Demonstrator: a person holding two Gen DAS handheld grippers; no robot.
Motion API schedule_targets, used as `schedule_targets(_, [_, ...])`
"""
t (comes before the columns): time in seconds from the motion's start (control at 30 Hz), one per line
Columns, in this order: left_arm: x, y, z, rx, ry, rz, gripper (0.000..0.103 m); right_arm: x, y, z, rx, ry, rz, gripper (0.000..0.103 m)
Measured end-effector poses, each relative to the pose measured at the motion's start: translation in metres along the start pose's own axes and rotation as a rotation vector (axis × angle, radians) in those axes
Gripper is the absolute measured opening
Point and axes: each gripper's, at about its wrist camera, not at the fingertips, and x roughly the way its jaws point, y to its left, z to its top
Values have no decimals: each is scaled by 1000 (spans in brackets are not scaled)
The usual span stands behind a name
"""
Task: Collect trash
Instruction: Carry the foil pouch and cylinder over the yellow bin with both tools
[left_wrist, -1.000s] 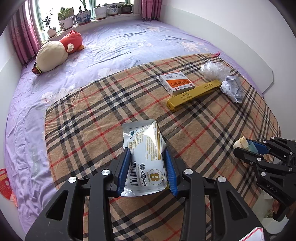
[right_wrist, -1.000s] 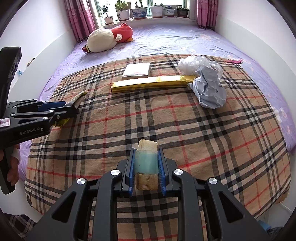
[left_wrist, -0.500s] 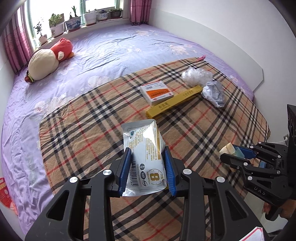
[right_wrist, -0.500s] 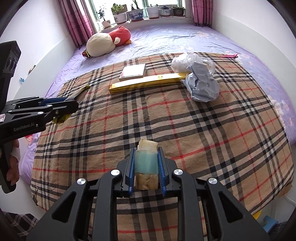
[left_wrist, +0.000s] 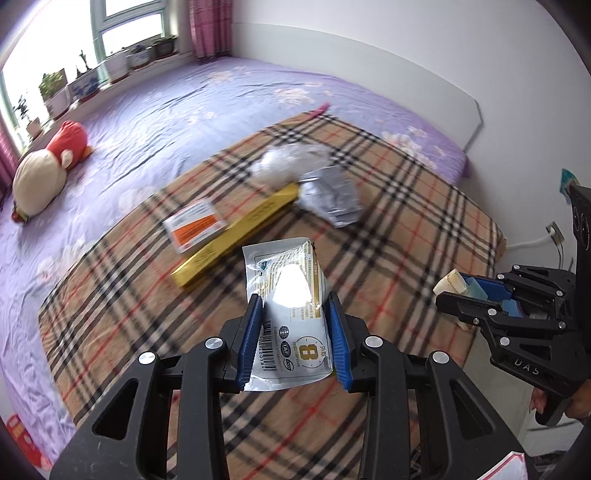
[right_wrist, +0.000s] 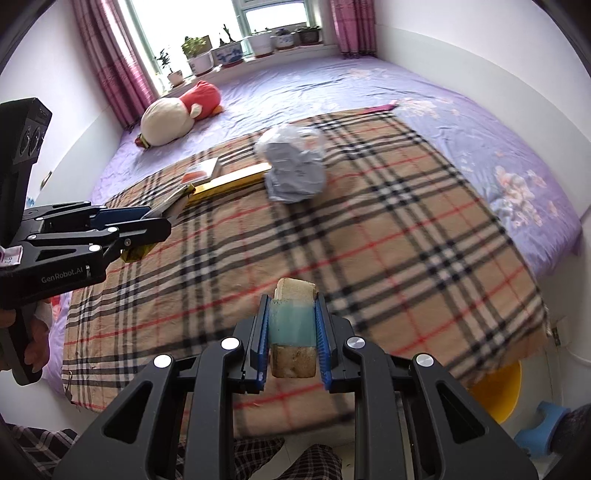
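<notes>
My left gripper is shut on a silver and white foil packet held above the plaid blanket. My right gripper is shut on a tan block wrapped in a teal band; it also shows in the left wrist view. The left gripper shows at the left of the right wrist view. On the blanket lie an orange and white box, a long yellow box, a crumpled grey bag and a clear plastic bag.
A plush toy lies on the purple bed sheet near the window. Potted plants stand on the sill. A yellow bin and a blue stool stand on the floor past the bed's corner. White wall at the right.
Both grippers have pulled back and swung right, away from the bed, keeping hold of the packet and the block. The yellow bin has come into the right wrist view.
</notes>
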Motion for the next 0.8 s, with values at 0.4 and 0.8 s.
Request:
schedule_targets(0.4, [24, -121, 37, 261, 19, -116, 35, -53, -110, -40, 220, -51, -102, 24])
schedule_targets(0.8, [40, -255, 52, 508, 22, -262, 35, -103, -210, -106, 400, -70, -211, 24])
